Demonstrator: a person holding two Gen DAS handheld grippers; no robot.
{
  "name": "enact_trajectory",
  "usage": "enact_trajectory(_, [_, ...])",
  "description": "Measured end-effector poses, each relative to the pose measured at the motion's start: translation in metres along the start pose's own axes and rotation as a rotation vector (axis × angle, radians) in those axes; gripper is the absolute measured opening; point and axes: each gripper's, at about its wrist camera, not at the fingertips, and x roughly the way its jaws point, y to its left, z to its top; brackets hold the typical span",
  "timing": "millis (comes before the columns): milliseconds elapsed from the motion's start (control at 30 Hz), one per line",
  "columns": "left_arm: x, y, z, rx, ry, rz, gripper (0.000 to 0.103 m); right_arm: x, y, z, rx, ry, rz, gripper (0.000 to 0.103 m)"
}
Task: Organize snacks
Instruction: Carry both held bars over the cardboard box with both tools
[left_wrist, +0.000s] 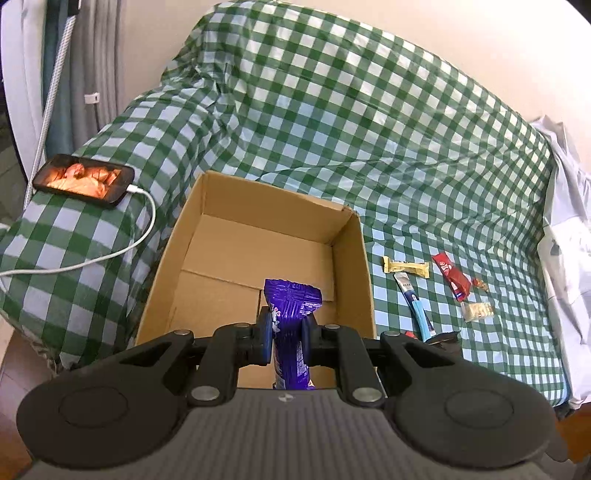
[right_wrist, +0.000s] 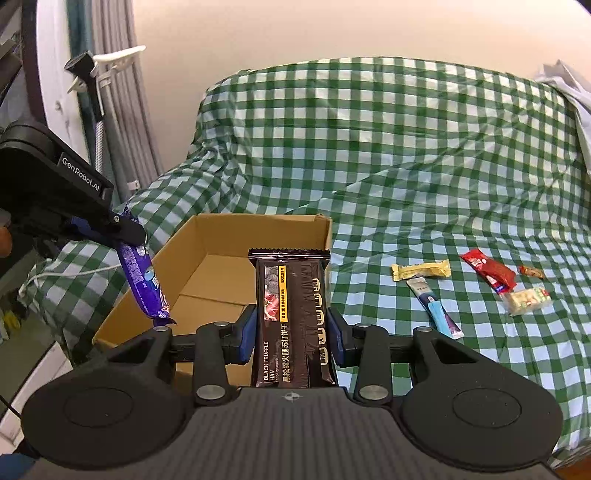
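Holding one snack apiece, both grippers are seen poised above an open cardboard box (left_wrist: 258, 240) on a green-checked cloth (left_wrist: 369, 129). A purple wrapped snack (left_wrist: 291, 317) is pinched by the left gripper (left_wrist: 288, 332), while a dark cracker pack (right_wrist: 291, 317), marked "BLACK TRUFFLE HAM" above Chinese lettering, is clamped by the right gripper (right_wrist: 291, 328). The box appears unfilled, so the loading step is judged barely begun; each packet must next be lowered inside and released. "GenRobot.AI" can be read on the left tool in the right wrist view. Five small snacks are left on the cloth, among them a red bar (right_wrist: 489, 273) and a yellow packet (right_wrist: 421, 271).
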Motion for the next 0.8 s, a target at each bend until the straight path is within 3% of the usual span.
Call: enact_trajectory(800, [0.021,0.029,0.008,-0.041,0.021,-0.001,0.016,0.027,0.020,0.005,-0.063,0.063,0.004,0.041])
